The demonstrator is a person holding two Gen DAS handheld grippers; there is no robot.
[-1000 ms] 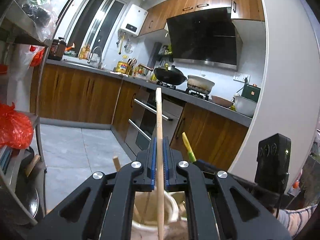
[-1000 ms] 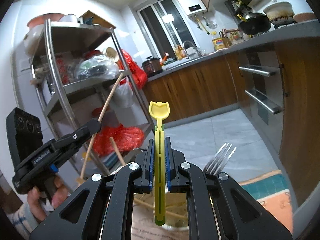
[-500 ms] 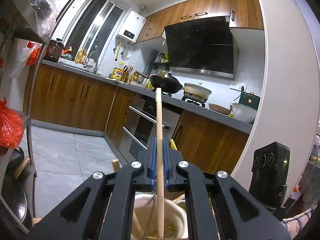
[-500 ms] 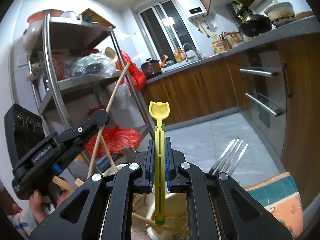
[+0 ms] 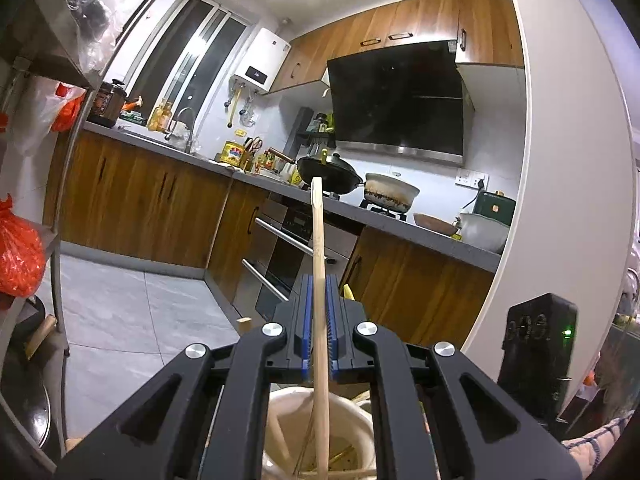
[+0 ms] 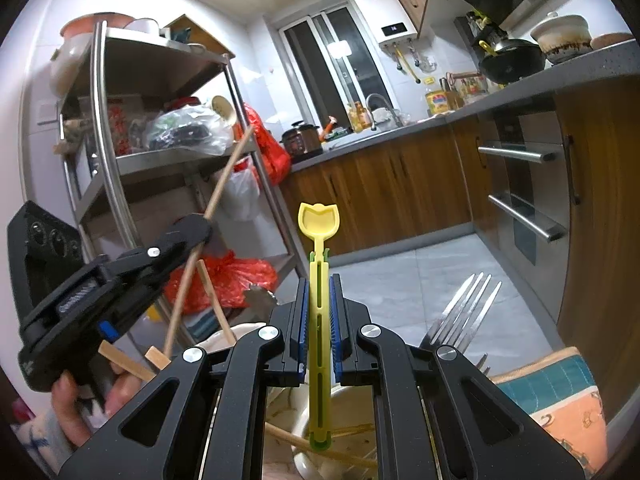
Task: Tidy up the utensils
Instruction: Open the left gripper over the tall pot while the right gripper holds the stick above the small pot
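My left gripper (image 5: 319,320) is shut on a long wooden stick utensil (image 5: 318,248); its lower end hangs inside a white utensil holder (image 5: 280,428) right below. My right gripper (image 6: 319,316) is shut on a yellow-green plastic spoon (image 6: 319,224), held upright with its lower end over a white holder (image 6: 348,408). The left gripper (image 6: 192,232) with its wooden stick (image 6: 228,172) also shows at the left of the right wrist view. Several forks (image 6: 468,308) stand at the right of the holder.
A metal shelf rack (image 6: 104,128) with bags stands at the left. Wooden cabinets and an oven (image 5: 280,256) run along the counter with a wok (image 5: 328,170) and pot. Other wooden sticks (image 6: 212,300) lean in a holder. A patterned cloth (image 6: 560,396) lies at the right.
Both grippers have tilted up and lowered over the holders. The wooden stick and the yellow spoon have sunk a little deeper toward the white holders. Both stay gripped.
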